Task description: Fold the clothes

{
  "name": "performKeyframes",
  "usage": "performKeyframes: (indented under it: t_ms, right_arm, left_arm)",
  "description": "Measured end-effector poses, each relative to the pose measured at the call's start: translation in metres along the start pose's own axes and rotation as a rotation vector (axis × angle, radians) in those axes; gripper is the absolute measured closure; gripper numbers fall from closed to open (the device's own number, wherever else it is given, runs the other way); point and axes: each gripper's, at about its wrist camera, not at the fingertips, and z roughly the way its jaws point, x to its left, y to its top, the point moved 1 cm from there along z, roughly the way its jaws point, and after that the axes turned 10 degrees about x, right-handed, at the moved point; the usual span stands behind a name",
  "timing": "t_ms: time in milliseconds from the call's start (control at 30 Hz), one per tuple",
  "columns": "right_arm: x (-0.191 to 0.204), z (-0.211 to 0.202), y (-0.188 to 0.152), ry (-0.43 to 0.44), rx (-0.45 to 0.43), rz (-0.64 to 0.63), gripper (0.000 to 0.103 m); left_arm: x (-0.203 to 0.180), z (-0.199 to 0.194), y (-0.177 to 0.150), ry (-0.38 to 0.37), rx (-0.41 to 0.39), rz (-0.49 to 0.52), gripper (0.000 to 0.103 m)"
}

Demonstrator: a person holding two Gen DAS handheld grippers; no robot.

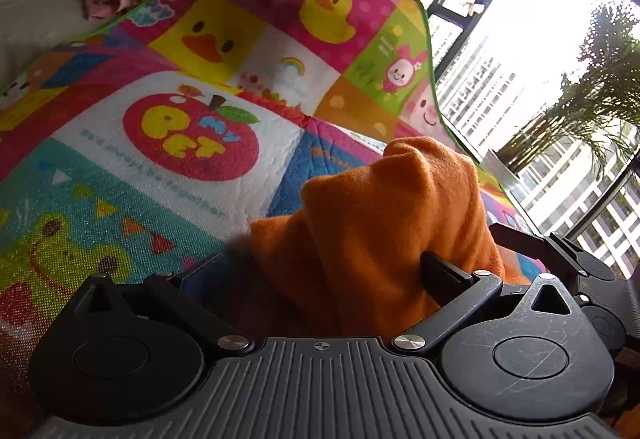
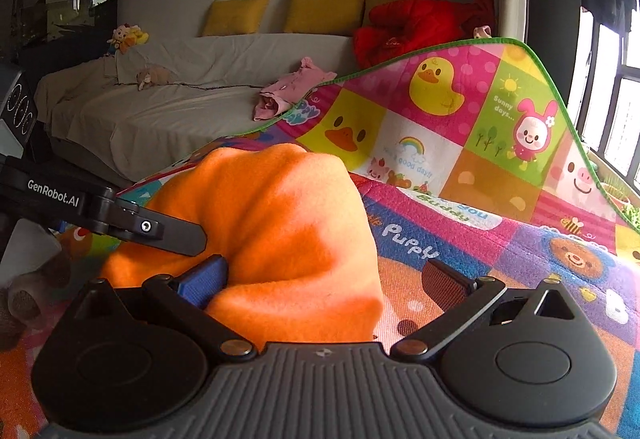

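An orange fleece garment sits bunched in a tall heap on a bright cartoon play mat, caught between two hand-held grippers; the left gripper has its fingers spread wide around the near part of the heap, cloth filling the gap and pressing against its right pad, though whether it truly pinches the fabric cannot be told. The right gripper also stands wide open; its blue left pad touches the folds, while its right pad hangs clear over the mat. From the right wrist view the left gripper's black finger reaches in from the left and rests against the orange cloth. On the far side the mat's green-trimmed edge curls upward; beyond it a pink garment lies on a sofa covered in a pale sheet, with yellow cushions and a red jacket at its back.
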Motion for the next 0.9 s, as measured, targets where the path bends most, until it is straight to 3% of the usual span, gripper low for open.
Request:
performKeyframes:
  t_ms: [133,267,333,567,700,900]
  right_arm:
    - [-0.010,-0.007,-0.004,0.075,0.010,0.023,0.000]
    - [-0.025,-0.012,-0.020,0.281,0.083,0.107,0.000]
    - [-0.026,-0.012,-0.027,0.341,0.102,0.154,0.000]
    - [-0.006,-0.020,-0.011,0.407,0.045,0.157,0.000]
    - [0.016,-0.006,-0.009,0.285,0.103,0.067,0.000]
    - [0.018,0.004,-0.014,0.278,0.136,0.060,0.000]
  left_arm:
    - [0.001,0.002,0.000,-0.008,0.000,-0.006,0.000]
    - [0.001,0.002,0.000,-0.013,0.000,-0.006,0.000]
    - [0.001,0.005,0.001,-0.021,0.002,-0.005,0.000]
    - [-0.013,0.013,0.031,0.023,-0.048,0.038,0.000]
    - [-0.014,0.014,0.036,0.037,-0.040,0.050,0.000]
    - [-0.009,-0.006,0.014,0.023,-0.014,0.041,0.000]
